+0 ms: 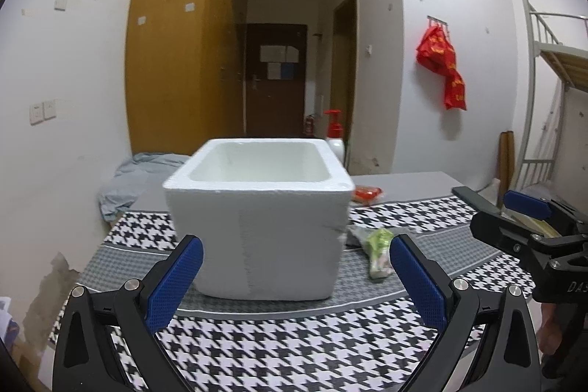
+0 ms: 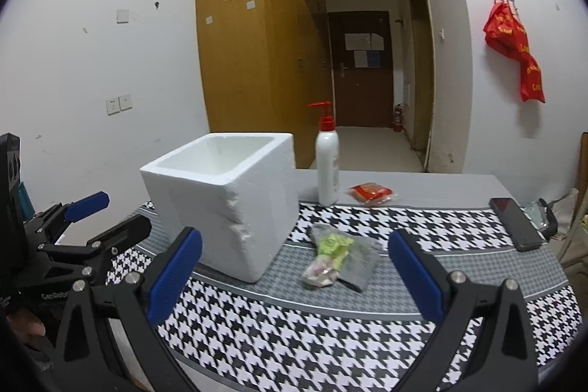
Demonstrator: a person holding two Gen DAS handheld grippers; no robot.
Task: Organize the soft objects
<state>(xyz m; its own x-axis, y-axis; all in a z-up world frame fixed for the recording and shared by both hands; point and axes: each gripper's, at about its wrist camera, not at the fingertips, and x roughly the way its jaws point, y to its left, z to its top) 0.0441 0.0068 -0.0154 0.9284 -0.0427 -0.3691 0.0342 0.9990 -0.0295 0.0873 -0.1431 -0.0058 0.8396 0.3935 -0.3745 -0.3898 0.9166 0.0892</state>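
Both tools (image 1: pixel 296 276) (image 2: pixel 294 276) gape; green packet (image 2: pixel 327 259) lies lengthwise

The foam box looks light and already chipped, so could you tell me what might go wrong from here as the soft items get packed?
1. The foam box has a crumbled corner; a bump from either open gripper could break off more or push it along the cloth.
2. The green packet lies on a grey cloth, so the right gripper may pinch both together.
3. The pump bottle stands upright just behind and could be tipped.

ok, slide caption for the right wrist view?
Open right gripper faces a green snack packet on grey cloth beside foam box.
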